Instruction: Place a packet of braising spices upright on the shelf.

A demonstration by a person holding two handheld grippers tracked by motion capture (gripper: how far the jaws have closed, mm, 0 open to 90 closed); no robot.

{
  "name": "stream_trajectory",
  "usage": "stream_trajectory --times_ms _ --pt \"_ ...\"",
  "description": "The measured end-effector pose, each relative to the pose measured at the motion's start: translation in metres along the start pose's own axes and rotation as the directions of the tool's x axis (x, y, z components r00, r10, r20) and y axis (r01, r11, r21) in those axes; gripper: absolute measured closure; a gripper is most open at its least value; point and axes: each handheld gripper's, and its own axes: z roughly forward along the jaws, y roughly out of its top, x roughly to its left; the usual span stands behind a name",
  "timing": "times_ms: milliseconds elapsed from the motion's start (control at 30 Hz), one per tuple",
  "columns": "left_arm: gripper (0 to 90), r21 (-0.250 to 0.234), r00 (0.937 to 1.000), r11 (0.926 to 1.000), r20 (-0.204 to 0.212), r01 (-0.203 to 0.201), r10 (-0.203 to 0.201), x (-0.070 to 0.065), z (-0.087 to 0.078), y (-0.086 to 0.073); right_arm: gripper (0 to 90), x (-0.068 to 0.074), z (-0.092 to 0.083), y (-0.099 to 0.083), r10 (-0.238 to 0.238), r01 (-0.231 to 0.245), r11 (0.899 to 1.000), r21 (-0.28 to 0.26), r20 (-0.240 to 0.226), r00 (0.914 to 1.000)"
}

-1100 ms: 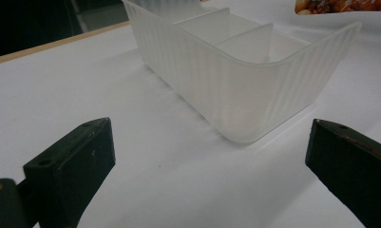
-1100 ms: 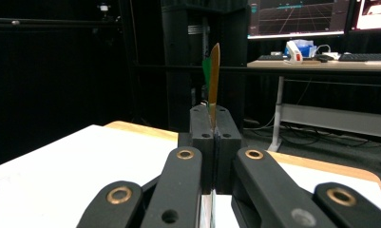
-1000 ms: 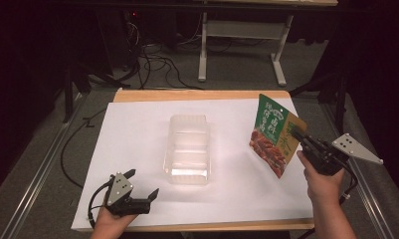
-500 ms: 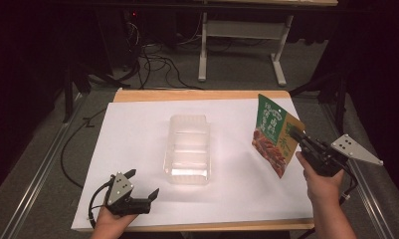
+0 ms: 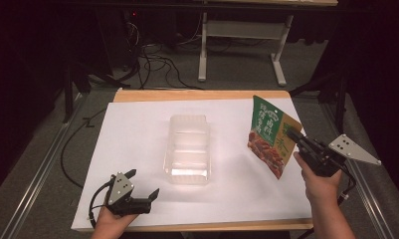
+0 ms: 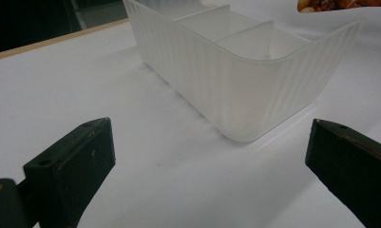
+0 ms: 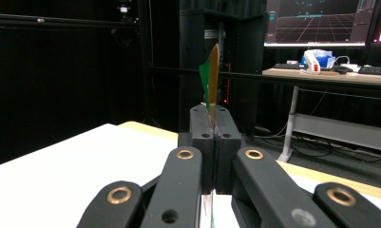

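Snack pouch beside empty divided tray

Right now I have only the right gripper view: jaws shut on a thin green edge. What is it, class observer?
Observer: A green snack pouch, held up above the table by the right gripper.
Operator: Is there anywhere to put it?
Observer: A clear plastic container stands mid-table, divided into compartments.
Operator: And the left gripper?
Observer: The left gripper rests near the table's front edge, jaws open, pointing at the container's near corner.
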Motion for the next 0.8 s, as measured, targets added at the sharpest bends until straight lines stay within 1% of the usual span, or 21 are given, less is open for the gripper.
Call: stream_trajectory --times_ms 167,200,233,400,533,767,800 --pt "2.9 -0.001 1.0 1.0 -0.002 0.0 0.0 0.0 -0.001 0.0 90.0 0.006 0.001 0.002 -0.004 0.004 1.0 -0.009 -0.014 0.9999" --pt "2.9 -0.001 1.0 1.0 -0.002 0.001 -0.001 0.0 0.0 0.0 90.0 0.007 0.002 0.003 0.001 -0.001 1.0 -0.01 -0.015 0.9999" --pt "2.9 -0.001 1.0 1.0 -0.003 0.001 -0.001 0.0 0.0 0.0 90.0 0.007 0.002 0.003 -0.007 0.007 1.0 -0.014 -0.021 0.9997" --pt "2.9 -0.003 1.0 1.0 -0.001 0.004 -0.004 0.0 0.001 0.001 90.0 0.015 0.006 0.003 -0.007 0.006 1.0 -0.016 -0.054 0.9985" --pt "2.9 -0.003 1.0 1.0 0.0 -0.003 0.003 -0.001 0.0 0.001 90.0 0.022 0.01 0.004 0.01 -0.012 1.0 -0.022 -0.089 0.996" --pt "2.9 -0.009 1.0 0.9999 0.003 0.006 -0.006 0.001 -0.001 0.0 90.0 0.037 0.02 0.01 0.003 -0.008 0.999 -0.035 -0.128 0.9917" --pt "2.9 -0.009 1.0 0.9999 0.003 0.006 -0.006 0.001 -0.001 0.0 90.0 0.037 0.02 0.01 0.003 -0.008 0.999 -0.035 -0.128 0.9917"
